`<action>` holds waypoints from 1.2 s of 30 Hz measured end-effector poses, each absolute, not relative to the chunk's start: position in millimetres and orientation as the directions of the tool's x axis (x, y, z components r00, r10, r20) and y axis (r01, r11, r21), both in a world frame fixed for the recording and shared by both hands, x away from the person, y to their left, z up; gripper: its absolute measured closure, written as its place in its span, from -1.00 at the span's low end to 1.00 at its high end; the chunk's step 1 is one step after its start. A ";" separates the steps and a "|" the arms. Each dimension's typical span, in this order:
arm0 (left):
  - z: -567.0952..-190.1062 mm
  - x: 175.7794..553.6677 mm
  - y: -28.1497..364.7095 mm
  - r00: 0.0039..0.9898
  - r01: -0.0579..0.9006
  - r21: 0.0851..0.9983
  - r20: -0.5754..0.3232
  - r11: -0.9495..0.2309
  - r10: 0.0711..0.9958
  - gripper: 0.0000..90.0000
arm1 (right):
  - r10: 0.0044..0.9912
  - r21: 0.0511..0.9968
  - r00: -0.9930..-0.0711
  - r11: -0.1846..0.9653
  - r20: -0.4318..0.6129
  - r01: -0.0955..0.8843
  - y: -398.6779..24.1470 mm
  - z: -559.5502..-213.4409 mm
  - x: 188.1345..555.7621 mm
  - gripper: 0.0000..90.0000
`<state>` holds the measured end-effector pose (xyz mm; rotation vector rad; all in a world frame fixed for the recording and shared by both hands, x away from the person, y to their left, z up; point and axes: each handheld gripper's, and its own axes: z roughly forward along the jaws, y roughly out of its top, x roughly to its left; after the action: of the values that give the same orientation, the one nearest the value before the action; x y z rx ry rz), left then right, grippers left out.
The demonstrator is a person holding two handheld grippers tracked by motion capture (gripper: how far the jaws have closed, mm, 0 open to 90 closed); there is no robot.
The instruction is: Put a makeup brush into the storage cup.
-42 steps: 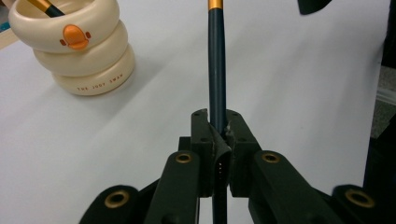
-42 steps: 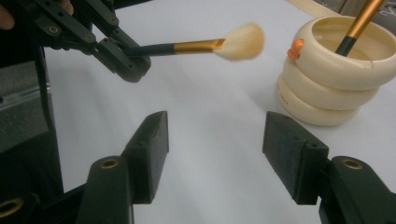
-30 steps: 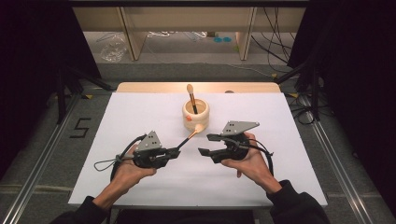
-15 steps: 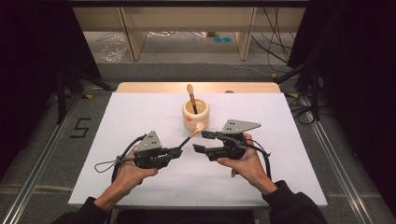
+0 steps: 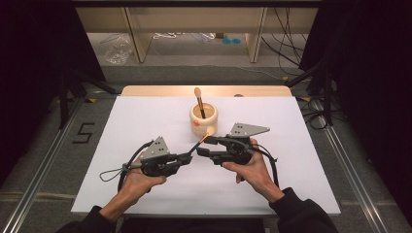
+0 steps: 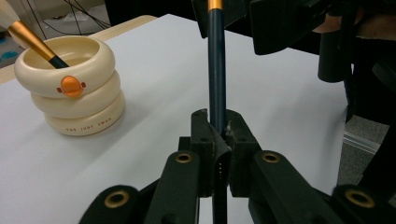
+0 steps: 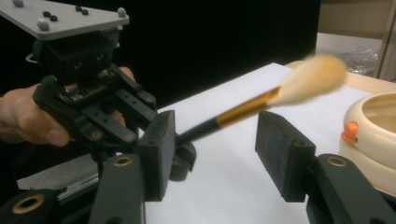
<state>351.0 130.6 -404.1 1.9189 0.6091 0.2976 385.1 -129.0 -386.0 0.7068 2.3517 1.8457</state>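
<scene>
Makeup brush (image 7: 261, 100), dark handle, gold ferrule, pale bristle head: held in the air above the white table sheet (image 5: 301, 184), slanting up toward the cream ringed holder (image 5: 203, 119). Clamped at the lower handle by the left gripper (image 6: 218, 140), jaws pressed tight on the shaft. Bristle end lying between the pads (image 7: 159, 154) of the right gripper (image 5: 203, 148), jaws spread to either side, just been closing, no contact yet with ferrule or handle. Second brush (image 5: 199, 100) standing upright in the holder, just beyond both grippers.

Step in hand, as judged: hand-over of the brush from left to right, ahead of placing it in the holder. Next move calls for closing the right jaws on the ferrule or handle, not on the soft bristles, then releasing the left only once that grip is firm.
</scene>
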 end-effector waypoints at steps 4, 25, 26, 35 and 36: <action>-404.2 350.8 130.1 0.840 0.280 0.907 -0.072 -0.315 0.538 0.86 | 0.376 0.942 -0.898 0.147 0.229 0.301 -126.3 -385.3 385.0 0.19; -406.6 347.6 124.6 0.849 0.277 0.907 -0.076 -0.318 0.523 0.86 | 0.298 0.943 -0.911 0.083 0.286 0.323 -120.7 -385.5 384.9 0.68; -406.6 348.3 124.7 0.855 0.265 0.907 -0.064 -0.327 0.515 0.86 | 0.293 0.943 -0.912 0.081 0.288 0.324 -120.5 -385.3 384.8 0.69; -407.7 346.3 121.7 0.859 0.262 0.906 -0.062 -0.332 0.508 0.86 | 0.253 0.950 -0.926 0.067 0.280 0.306 -118.8 -384.3 382.3 0.86; -407.6 347.1 121.9 0.865 0.246 0.907 -0.046 -0.342 0.499 0.86 | 0.246 0.950 -0.928 0.068 0.281 0.305 -118.5 -384.2 382.0 0.87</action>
<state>347.1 121.9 -407.6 1.9383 0.5495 0.2880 382.0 -118.5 -384.2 0.6009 2.3282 2.0917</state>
